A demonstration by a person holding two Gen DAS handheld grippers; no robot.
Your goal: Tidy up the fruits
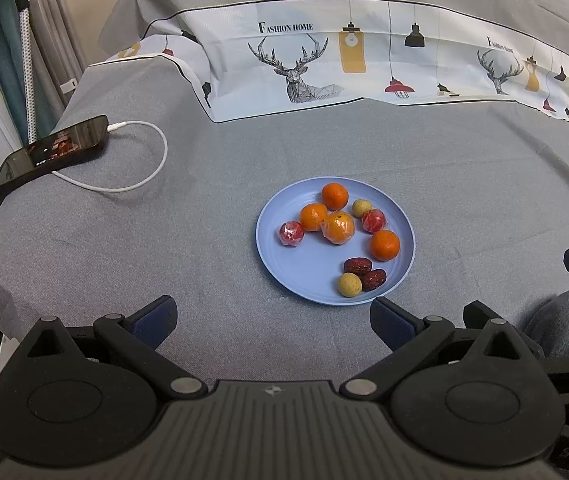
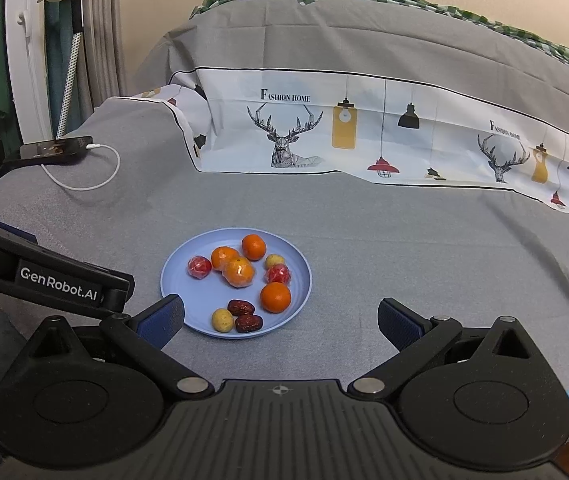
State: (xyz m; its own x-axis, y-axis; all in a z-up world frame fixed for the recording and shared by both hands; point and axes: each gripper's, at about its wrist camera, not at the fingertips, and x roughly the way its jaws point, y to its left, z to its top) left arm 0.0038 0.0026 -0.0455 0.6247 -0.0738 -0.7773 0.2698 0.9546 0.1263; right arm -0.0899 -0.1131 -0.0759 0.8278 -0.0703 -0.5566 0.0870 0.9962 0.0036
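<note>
Both claws, left claw [image 1: 272, 322] and right claw [image 2: 280, 320], hang released and empty; the blue plate [image 1: 284, 264] of fruits sits just ahead, slightly right of the left and left of the right.

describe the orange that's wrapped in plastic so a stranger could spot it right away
Find the blue plate on the grey cloth. Near its middle sits the wrapped orange, touching a bare orange on its left. It alone among the four oranges has a shiny, crinkled plastic film.
</note>
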